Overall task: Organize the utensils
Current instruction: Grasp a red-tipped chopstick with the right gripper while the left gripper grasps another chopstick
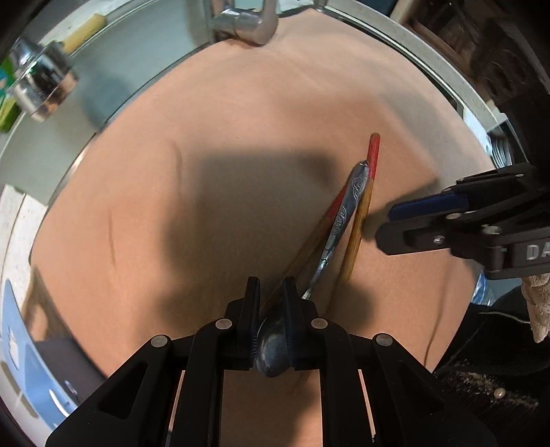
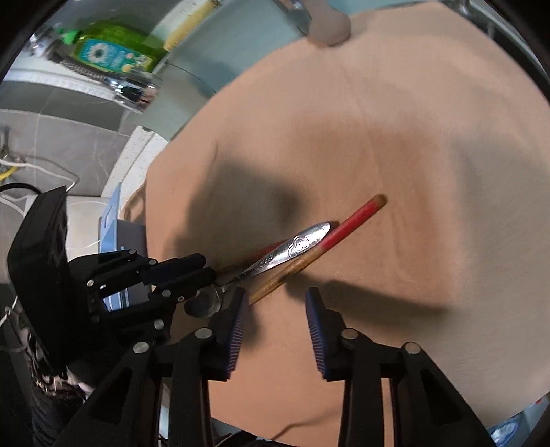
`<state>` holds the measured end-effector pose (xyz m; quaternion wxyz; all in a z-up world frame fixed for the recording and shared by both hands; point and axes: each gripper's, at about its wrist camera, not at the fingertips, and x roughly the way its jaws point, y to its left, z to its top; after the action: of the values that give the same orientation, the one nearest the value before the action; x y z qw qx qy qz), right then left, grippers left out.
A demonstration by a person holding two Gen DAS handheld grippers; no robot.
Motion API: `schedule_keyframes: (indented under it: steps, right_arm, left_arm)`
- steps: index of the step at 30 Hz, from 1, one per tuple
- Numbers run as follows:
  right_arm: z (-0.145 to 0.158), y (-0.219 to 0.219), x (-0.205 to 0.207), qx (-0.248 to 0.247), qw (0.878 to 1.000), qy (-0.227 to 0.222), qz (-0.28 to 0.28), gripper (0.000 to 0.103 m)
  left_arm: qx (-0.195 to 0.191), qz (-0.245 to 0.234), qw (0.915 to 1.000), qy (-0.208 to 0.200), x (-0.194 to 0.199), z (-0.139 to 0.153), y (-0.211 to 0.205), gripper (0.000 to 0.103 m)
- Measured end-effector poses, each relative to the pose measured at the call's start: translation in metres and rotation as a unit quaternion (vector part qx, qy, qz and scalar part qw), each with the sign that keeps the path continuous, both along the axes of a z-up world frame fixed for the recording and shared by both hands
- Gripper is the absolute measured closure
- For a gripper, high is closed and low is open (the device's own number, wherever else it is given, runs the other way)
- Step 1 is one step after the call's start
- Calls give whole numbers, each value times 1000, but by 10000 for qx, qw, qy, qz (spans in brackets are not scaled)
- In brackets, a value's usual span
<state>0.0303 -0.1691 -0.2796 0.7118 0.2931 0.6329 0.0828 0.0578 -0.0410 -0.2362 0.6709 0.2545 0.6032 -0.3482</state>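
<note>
Presently: metal spoon (image 1: 338,220) clamped by its bowl in left claw (image 1: 271,295); embossed handle projecting forward over peach cloth (image 1: 240,120). Pair of wooden chopsticks (image 1: 364,203) with red upper ends also gripped between the same pads, fanned out on either side of spoon handle, red tips farthest from claw. From the left wrist view, spoon bowl seen wedged between the ribbed pads, jaws nearly closed on the bundle. From the right wrist view, same spoon (image 2: 292,247) and chopsticks (image 2: 330,240) held out by left claw (image 2: 206,275), pointing toward the right of frame, red end highest.

Right claw (image 2: 275,309) released: jaws apart, blue ribbed pads (image 2: 237,319) facing each other, nothing between them; lower end of one chopstick just beside its left pad, contact not determinable. In left wrist view, right claw (image 1: 388,227) at right edge, close beside the chopsticks, tips turned toward them.

Cloth spread flat over worktop (image 1: 412,41), a few creases, shadows of both claws cast on it. Beyond the cloth: chrome tap (image 1: 247,24) at top, green dish-soap bottle (image 2: 113,48) and yellow sponge (image 2: 189,24) at upper left, pale blue object (image 2: 117,220) at cloth's left edge. Cables (image 2: 34,168) visible on grey surface at far left.
</note>
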Motion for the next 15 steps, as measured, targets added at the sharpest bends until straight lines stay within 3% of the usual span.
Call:
schedule_keyframes:
  steps: [8,15]
  right_arm:
    - [-17,1,3,428,9969,329,-579,77]
    - [-19,14,14,191,9978,350,-536,77]
  left_arm:
    - [-6,-276,9996,90,-4,1,-2,91]
    - [213,-428,9989,-26,1,-6,-11,88]
